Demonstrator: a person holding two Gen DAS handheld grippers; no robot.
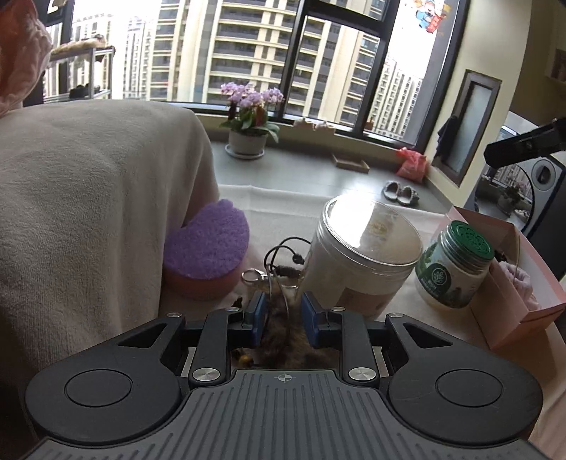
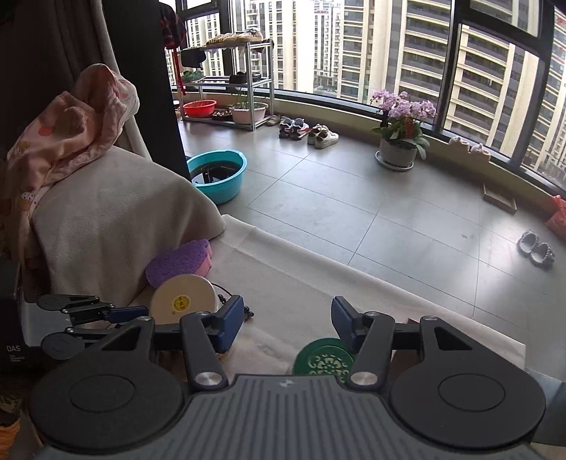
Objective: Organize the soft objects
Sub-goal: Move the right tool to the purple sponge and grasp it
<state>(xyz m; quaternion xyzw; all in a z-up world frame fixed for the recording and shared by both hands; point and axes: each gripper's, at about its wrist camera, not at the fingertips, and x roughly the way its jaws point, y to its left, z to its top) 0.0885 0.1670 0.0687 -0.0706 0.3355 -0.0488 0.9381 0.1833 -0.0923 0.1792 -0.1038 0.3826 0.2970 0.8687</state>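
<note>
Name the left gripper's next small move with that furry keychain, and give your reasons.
Probably carry it right toward the pink box and over its open top. The left gripper is shut on the furry keychain, whose ring and cord dangle beside the tilted clear jar. The box already holds something soft and pink, and the right gripper is open and holds nothing.

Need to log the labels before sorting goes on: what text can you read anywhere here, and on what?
"DAS": dark box at left edge; smaller lines under it too blurred.
Green-lidded jar: label print too small to read.
Yellow sticker on big jar's base: unreadable.
Window decal: characters blurred.
</note>
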